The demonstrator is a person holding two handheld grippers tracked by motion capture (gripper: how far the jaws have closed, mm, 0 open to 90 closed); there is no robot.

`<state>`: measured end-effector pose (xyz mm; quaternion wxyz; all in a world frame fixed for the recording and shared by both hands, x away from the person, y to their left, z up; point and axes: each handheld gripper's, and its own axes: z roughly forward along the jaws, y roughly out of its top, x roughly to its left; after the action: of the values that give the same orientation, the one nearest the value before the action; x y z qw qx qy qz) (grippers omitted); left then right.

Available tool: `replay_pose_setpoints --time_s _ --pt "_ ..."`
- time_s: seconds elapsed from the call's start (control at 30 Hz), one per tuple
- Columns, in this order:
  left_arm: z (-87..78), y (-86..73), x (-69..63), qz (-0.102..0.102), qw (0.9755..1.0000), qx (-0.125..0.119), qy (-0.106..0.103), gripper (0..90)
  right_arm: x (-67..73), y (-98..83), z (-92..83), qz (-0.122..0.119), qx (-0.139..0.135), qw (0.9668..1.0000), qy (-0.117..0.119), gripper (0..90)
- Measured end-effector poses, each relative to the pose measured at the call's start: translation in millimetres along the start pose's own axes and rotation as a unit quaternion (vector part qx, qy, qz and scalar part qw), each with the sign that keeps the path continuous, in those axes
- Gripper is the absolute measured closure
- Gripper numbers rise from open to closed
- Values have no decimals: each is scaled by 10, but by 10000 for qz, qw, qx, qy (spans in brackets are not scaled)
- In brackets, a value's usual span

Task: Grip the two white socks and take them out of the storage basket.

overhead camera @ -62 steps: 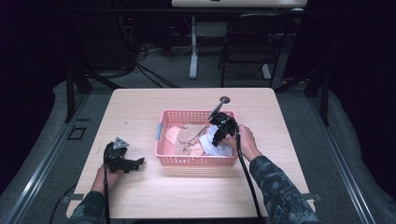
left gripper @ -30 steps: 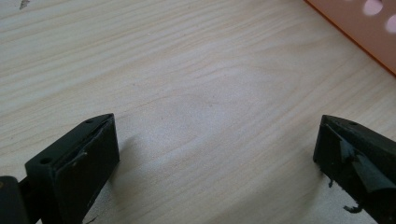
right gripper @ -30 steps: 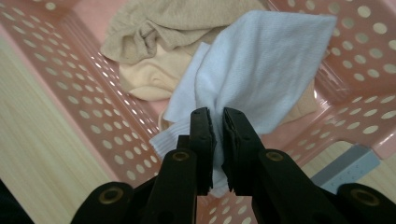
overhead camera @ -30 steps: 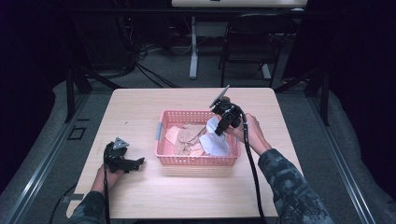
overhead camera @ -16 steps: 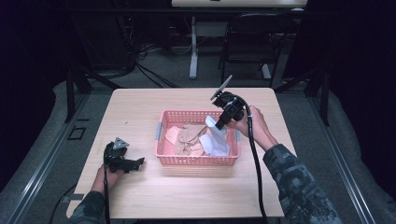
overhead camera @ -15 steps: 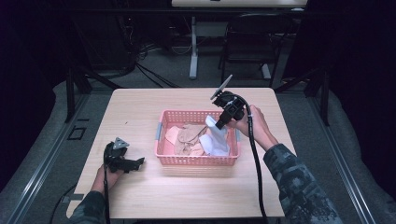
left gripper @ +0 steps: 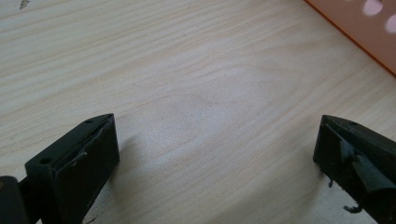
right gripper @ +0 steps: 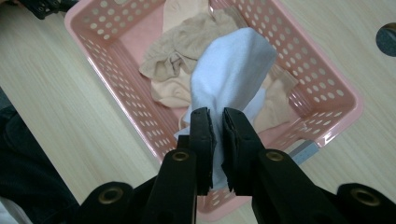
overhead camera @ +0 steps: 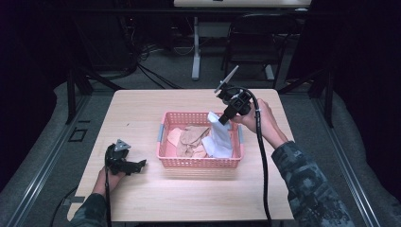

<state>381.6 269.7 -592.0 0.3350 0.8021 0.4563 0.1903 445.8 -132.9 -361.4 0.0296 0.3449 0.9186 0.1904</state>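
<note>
The right gripper (right gripper: 215,122) is clamped on the white cloth (right gripper: 229,74), which hangs below it into the pink basket (overhead camera: 163,142). We should lift straight, so beige cloths (right gripper: 175,51) stay behind.

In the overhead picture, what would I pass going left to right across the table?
Left gripper → pink basket → tan cloths → white cloth, pinched and lifted by the right gripper → the person's right hand.

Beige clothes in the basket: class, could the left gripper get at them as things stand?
Probably yes. The left gripper rests open on the table beside the basket, whose top is open; the beige clothes lie uncovered on its near side.
</note>
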Motion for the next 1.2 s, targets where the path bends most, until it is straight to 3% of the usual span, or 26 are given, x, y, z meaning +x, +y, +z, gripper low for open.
replay_pose_setpoints --time_s 0.7,1.07,1.2 --pt "1 0 -1 -11 10000 -3 -6 1 -1 -33 -435 8 -293 9995 -102 821" --pt "0 0 -1 -1 10000 -2 0 1 -101 -237 -704 120 -400 9987 -275 821" --pt "0 0 -1 -4 10000 -2 0 1 -197 -390 -806 232 -394 9982 -376 821"
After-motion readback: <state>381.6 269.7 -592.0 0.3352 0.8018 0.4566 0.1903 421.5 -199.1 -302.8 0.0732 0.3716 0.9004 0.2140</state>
